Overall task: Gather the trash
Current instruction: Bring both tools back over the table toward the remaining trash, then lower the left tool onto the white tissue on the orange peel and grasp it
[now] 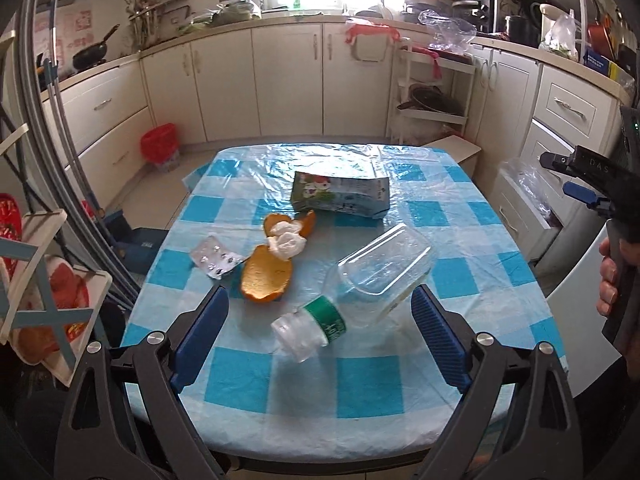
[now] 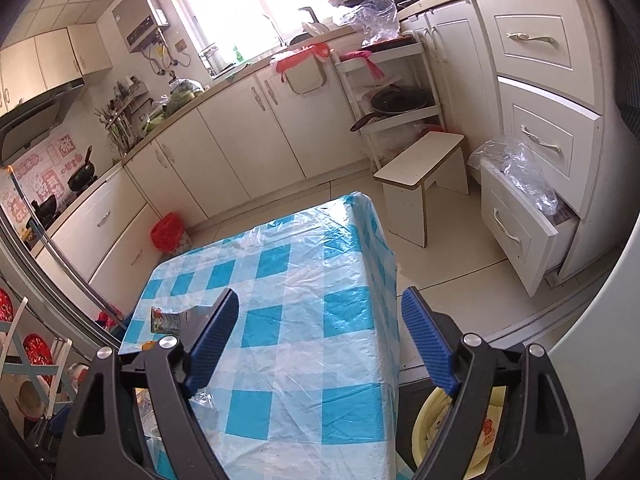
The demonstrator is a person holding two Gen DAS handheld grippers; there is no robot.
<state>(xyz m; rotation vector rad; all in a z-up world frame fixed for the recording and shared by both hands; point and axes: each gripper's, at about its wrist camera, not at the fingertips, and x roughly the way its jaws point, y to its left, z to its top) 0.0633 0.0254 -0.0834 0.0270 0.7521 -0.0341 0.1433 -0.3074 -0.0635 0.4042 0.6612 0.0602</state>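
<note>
Currently we have both tongs wide open w/ nothing gripped. Left tongs (image 1: 320,332) hang over the near part of the worktop (image 1: 400,392), straddling the crushed plastic bottle (image 1: 308,328). Right tongs (image 2: 320,340) are off toward the worktop's right edge, over bare checked cloth; no trash between their pads.

Trash sits in a loose cluster mid-worktop: bottle nearest us, clear plastic tub (image 1: 384,268) touching/overlapping it, orange peel (image 1: 262,276) w/ crumpled tissue (image 1: 286,240) on it, blister pack (image 1: 216,258) just left of the peel, flattened drink carton (image 1: 340,196) furthest back.

Risks, our judgement:
- Bottle and tub overlap, so closing on the bottle may drag or flip the tub.
- Crushed bottle is slick and thin, so it may squirt out of the pads.
- Plastic cover on the cloth is wrinkled and may snag a pad if we go low.
- Blister pack lies flat and will be hard to get under.

Orientation: bottle's long axis runs diagonal, neck end pointing near-left, body up-right under the tub. Carton's long axis runs roughly left-right.
</note>
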